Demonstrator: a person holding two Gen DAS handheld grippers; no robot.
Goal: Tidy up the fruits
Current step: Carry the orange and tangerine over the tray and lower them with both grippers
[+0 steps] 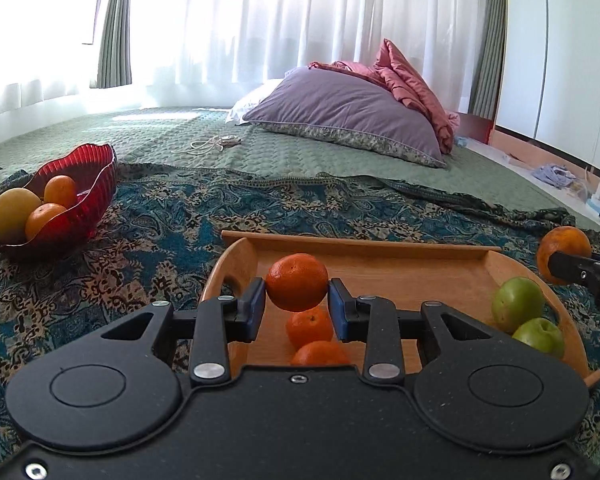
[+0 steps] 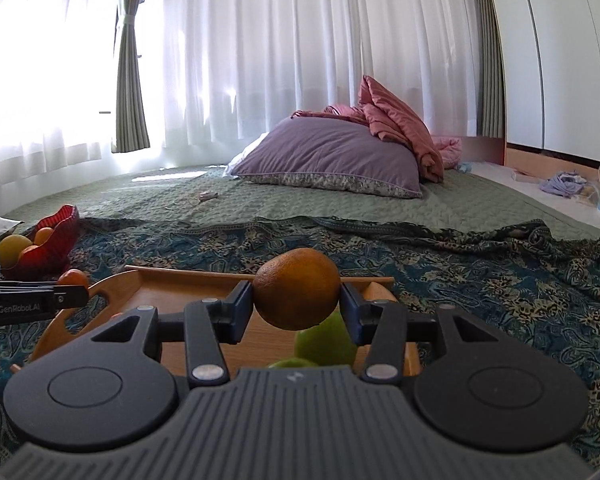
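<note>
My left gripper (image 1: 297, 294) is shut on a small orange tangerine (image 1: 297, 280), held above the left part of a wooden tray (image 1: 380, 246). Two more tangerines (image 1: 310, 326) lie in the tray under it, and two green apples (image 1: 518, 304) lie at its right side. My right gripper (image 2: 297, 300) is shut on a larger orange (image 2: 298, 288) above the tray's right part (image 2: 172, 274), over the green apples (image 2: 326, 344). That orange and gripper also show in the left wrist view (image 1: 562, 250). A red glass bowl (image 1: 84, 196) with several citrus fruits stands at the far left.
The tray and bowl rest on a patterned blue cloth (image 1: 160, 232) over a green quilted bed cover. A purple pillow (image 1: 340, 114) and pink duvet lie at the back. A white cord (image 1: 214, 144) lies on the cover. Clutter sits at the right bed edge (image 1: 556, 174).
</note>
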